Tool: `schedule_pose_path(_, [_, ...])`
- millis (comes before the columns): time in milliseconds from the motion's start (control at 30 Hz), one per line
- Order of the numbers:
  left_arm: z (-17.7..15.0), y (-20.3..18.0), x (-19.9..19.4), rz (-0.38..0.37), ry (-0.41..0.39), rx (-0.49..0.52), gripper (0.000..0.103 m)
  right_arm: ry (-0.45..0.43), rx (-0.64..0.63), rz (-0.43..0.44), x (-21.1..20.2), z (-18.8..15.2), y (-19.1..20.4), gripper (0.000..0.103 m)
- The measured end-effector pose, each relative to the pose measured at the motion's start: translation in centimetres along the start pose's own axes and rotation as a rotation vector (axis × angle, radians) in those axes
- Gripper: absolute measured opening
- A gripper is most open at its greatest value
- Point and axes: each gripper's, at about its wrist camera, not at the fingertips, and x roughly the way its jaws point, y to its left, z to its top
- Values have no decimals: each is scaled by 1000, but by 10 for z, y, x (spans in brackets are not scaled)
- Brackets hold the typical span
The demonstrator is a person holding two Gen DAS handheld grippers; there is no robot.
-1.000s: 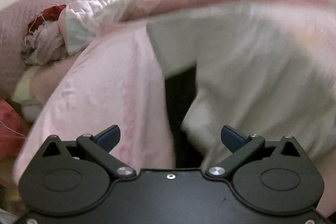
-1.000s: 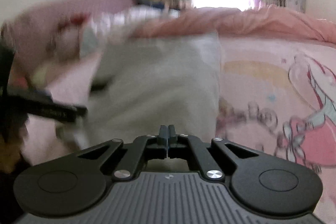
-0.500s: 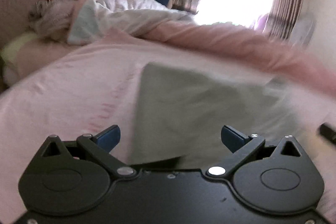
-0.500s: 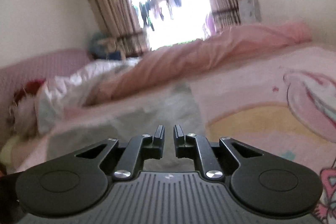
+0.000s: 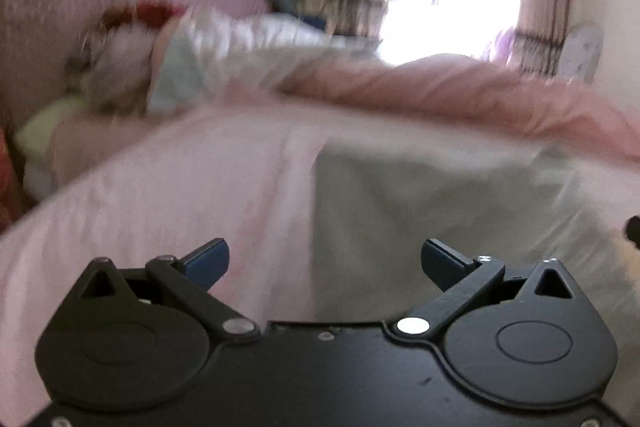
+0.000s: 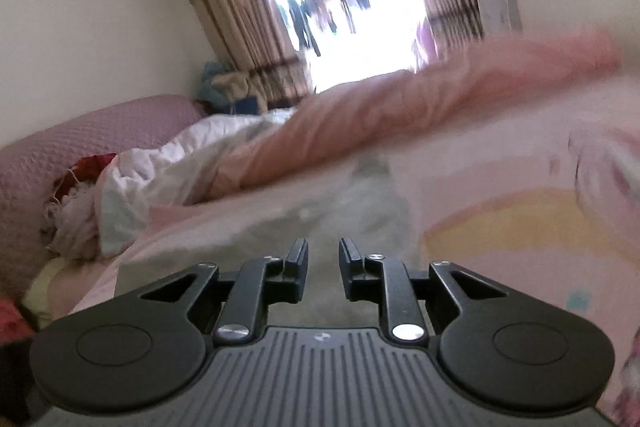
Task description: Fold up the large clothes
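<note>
A light grey garment (image 5: 432, 211) lies flat on the pink bedsheet (image 5: 192, 187), its left edge straight. My left gripper (image 5: 325, 261) is wide open and empty, just above the garment's near left edge. In the right wrist view the same grey garment (image 6: 340, 211) lies ahead and under my right gripper (image 6: 323, 259), which is open by a narrow gap and holds nothing. Both views are blurred by motion.
A rolled pink duvet (image 5: 440, 91) runs across the far side of the bed. A white quilt (image 6: 176, 163) and a heap of clothes (image 5: 116, 67) lie by the pink headboard (image 6: 88, 139). Curtains and a bright window stand behind. The sheet's cartoon print (image 6: 520, 219) is at right.
My right gripper was shut on the grey garment and has opened and let it go. The garment has dropped flat onto the bed. Both grippers have drawn back and tilted upward.
</note>
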Motion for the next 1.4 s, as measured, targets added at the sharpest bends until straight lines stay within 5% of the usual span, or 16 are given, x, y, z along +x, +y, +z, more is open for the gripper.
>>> schedule_pose_path(133, [27,-38,4,12,-100,92,103,-18,-86,-31,24,21,8,21])
schedule_pose_path(233, [26,-55,49,39,22,148,103,58,-124,-103,67,13,3,21])
schedule_pose_path(333, [13,-59,79,104,88,166,103,227,-143,-148,108,-12,-4,23])
schedule_pose_path(633, [3,-53,101,76,123,126,103,214,-81,-108,104,-14,-15,25])
schedule_pose_path(800, [21,-56,94,73,107,166,103,200,-40,2,88,15,-22,26])
schedule_pose_path(967, [37,-54,97,62,52,153,103,138,-100,-57,110,36,-23,26])
schedule_pose_path(1067, [25,-54,139,87,144,214,103,284,-64,-120,163,16,-43,26])
schedule_pose_path(1167, [18,-40,166,17,246,134,103,277,-20,-94,163,12,-51,26])
schedule_pose_path(1300, [25,-42,157,47,248,158,103,286,-129,-139,160,13,-35,26])
schedule_pose_path(1400, [35,-51,115,64,163,224,103,243,-142,-101,124,29,-26,25])
